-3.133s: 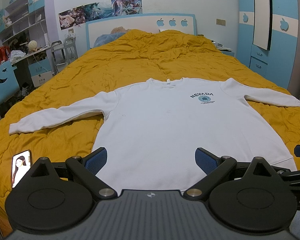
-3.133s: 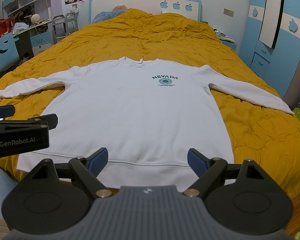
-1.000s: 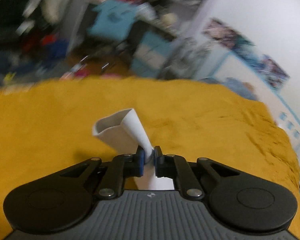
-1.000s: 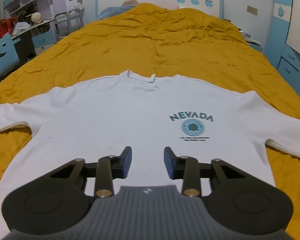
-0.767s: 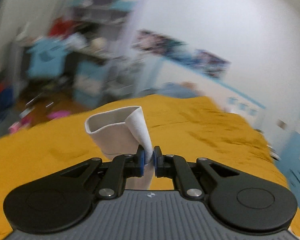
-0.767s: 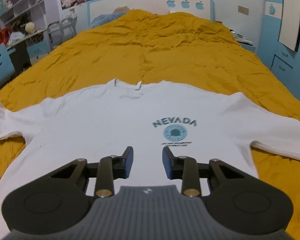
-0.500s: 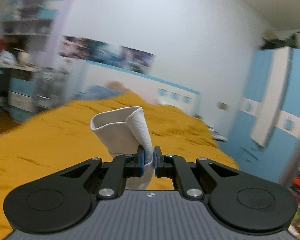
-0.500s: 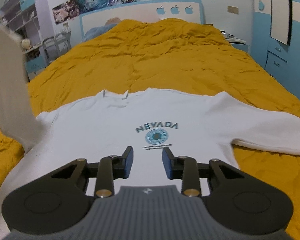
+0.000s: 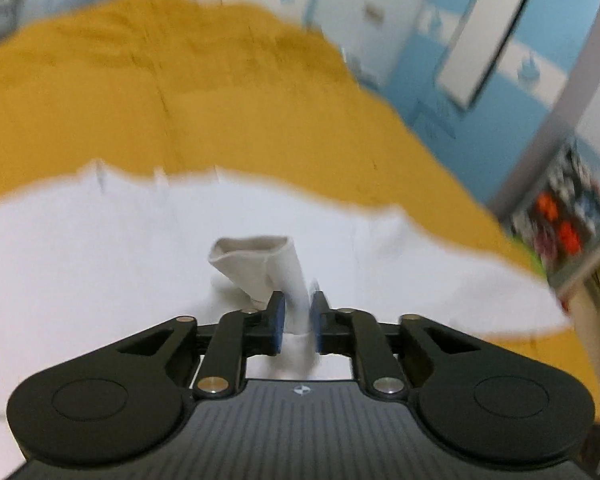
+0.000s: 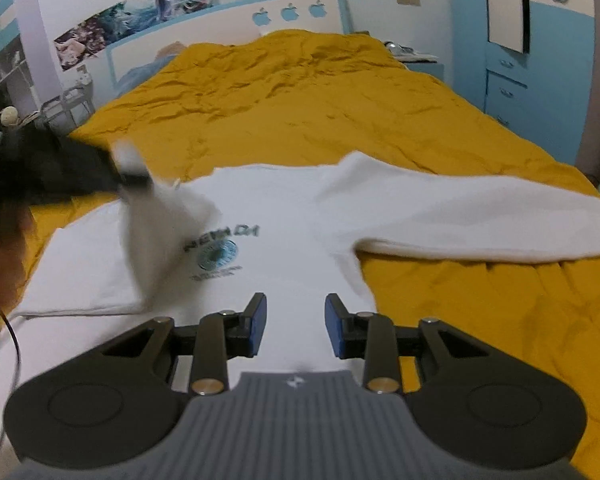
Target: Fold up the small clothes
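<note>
A white sweatshirt with a teal NEVADA print lies flat on the yellow bed cover. My left gripper is shut on the sweatshirt's left sleeve cuff and holds it over the chest of the sweatshirt. In the right wrist view the left gripper is at the left, blurred, with the sleeve draped down from it across the print. My right gripper is open and empty just above the sweatshirt's lower body. The right sleeve lies stretched out to the right.
A blue wardrobe stands along the bed's right side. The headboard with apple cutouts is at the far end. Shelves and a desk are at the left. A hand shows at the left edge.
My left gripper has swung the held sleeve cuff from the bed's left side over onto the sweatshirt's chest. My right gripper has opened a little wider and moved right.
</note>
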The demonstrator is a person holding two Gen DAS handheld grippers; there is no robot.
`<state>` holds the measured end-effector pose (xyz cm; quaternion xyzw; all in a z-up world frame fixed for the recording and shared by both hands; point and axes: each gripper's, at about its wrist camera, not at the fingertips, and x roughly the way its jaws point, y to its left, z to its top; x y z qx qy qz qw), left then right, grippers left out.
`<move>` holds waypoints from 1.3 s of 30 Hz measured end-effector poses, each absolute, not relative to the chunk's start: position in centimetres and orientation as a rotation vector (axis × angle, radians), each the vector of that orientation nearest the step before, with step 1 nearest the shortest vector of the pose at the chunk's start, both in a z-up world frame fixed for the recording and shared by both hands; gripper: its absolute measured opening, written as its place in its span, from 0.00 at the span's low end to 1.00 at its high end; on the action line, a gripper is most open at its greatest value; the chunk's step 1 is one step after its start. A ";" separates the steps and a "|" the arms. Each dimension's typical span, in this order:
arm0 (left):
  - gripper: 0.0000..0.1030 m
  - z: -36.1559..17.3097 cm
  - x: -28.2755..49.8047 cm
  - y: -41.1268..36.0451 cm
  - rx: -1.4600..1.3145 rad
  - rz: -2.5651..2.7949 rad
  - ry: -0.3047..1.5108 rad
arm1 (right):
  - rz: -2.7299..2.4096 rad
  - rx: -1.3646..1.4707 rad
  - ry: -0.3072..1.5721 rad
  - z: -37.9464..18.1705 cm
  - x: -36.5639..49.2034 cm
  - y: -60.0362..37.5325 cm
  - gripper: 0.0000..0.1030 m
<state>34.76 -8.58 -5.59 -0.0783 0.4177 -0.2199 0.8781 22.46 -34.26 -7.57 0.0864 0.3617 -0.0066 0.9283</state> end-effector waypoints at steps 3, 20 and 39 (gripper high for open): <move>0.58 -6.9 33.9 -8.2 -0.135 -0.507 0.932 | -0.030 0.180 0.761 -8.4 22.7 -34.7 0.28; 0.62 -1.8 34.9 11.5 -0.056 -0.154 0.851 | 0.177 0.150 0.749 -7.6 31.8 -27.4 0.47; 0.62 -10.9 38.2 17.0 -0.354 -0.091 0.932 | 0.025 0.180 0.879 -9.6 31.3 -33.7 0.23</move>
